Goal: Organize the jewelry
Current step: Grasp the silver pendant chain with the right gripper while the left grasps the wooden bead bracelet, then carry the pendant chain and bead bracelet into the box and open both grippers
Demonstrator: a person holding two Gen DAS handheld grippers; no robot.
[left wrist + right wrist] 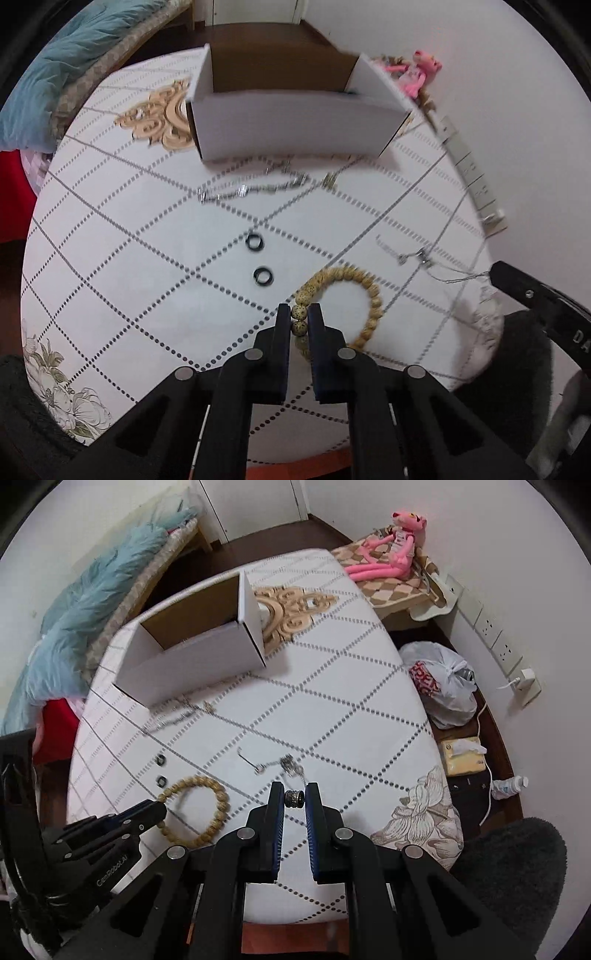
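Note:
My left gripper (299,312) is shut on the wooden bead bracelet (365,291), which lies on the patterned tablecloth (147,229); the bracelet also shows in the right wrist view (218,797). My right gripper (294,798) is shut on a silver ring (294,798) attached to a thin silver chain (291,766). Two small black rings (255,240) (263,276) lie left of the bracelet. A silver necklace (255,188) lies in front of the open white cardboard box (295,125).
The box also stands at the table's far left in the right wrist view (192,657). A pink plush toy (391,550) sits on a stool beyond the table. A plastic bag (443,686) and tissue pack (461,757) lie on the floor at right.

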